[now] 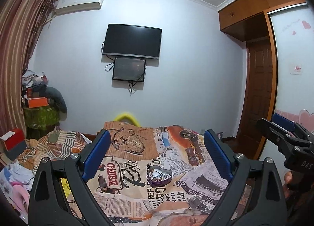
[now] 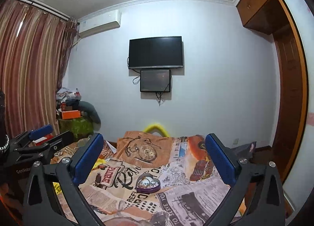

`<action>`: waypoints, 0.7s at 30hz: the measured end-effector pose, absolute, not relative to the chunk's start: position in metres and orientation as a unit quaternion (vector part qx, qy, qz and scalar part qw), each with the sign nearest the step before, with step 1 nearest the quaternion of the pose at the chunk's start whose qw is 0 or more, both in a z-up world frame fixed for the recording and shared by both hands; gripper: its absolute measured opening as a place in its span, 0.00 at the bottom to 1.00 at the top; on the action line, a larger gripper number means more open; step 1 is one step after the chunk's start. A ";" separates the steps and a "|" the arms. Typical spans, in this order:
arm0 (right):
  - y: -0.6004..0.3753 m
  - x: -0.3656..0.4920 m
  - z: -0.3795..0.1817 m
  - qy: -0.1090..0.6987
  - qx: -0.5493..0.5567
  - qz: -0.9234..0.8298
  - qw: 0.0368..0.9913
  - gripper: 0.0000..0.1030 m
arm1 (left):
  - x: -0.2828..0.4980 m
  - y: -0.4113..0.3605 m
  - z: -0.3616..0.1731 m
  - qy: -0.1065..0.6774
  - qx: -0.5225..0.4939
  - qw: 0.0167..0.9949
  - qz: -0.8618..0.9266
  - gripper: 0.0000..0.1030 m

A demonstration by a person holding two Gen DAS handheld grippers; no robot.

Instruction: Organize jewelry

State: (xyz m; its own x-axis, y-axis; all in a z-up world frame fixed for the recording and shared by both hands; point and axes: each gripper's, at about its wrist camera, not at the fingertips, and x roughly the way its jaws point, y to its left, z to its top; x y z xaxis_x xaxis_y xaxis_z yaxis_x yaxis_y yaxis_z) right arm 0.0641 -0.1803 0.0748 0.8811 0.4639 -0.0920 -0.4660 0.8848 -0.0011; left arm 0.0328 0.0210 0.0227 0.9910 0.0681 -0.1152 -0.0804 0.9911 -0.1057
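Note:
A purple heart-shaped tin (image 1: 160, 176) lies open on the printed bedspread (image 1: 137, 196), with small pieces of jewelry inside. It also shows in the right wrist view (image 2: 148, 183). My left gripper (image 1: 157, 155) is open and empty, held above the bed just short of the tin. My right gripper (image 2: 155, 159) is open and empty too, at about the same height, to the right of the left one. The right gripper shows at the right edge of the left wrist view (image 1: 288, 133), and the left gripper at the left edge of the right wrist view (image 2: 39, 137).
A red and white box (image 1: 13, 140) and crumpled striped cloth (image 1: 58, 141) lie at the bed's left. A cluttered stand with an orange box (image 1: 38, 102) is in the far left corner. A TV (image 1: 132, 41) hangs on the far wall. A wooden wardrobe (image 1: 261, 81) is on the right.

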 end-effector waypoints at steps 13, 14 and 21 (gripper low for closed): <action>-0.191 0.057 0.065 0.059 -0.011 0.239 0.969 0.99 | 0.035 0.023 0.017 0.068 -0.057 0.995 0.038 0.93; -0.191 0.056 0.065 0.059 -0.011 0.239 0.969 0.99 | 0.035 0.023 0.017 0.069 -0.057 0.995 0.037 0.93; -0.194 0.054 0.068 0.064 -0.008 0.240 0.968 0.99 | 0.036 0.022 0.017 0.072 -0.057 0.995 0.035 0.94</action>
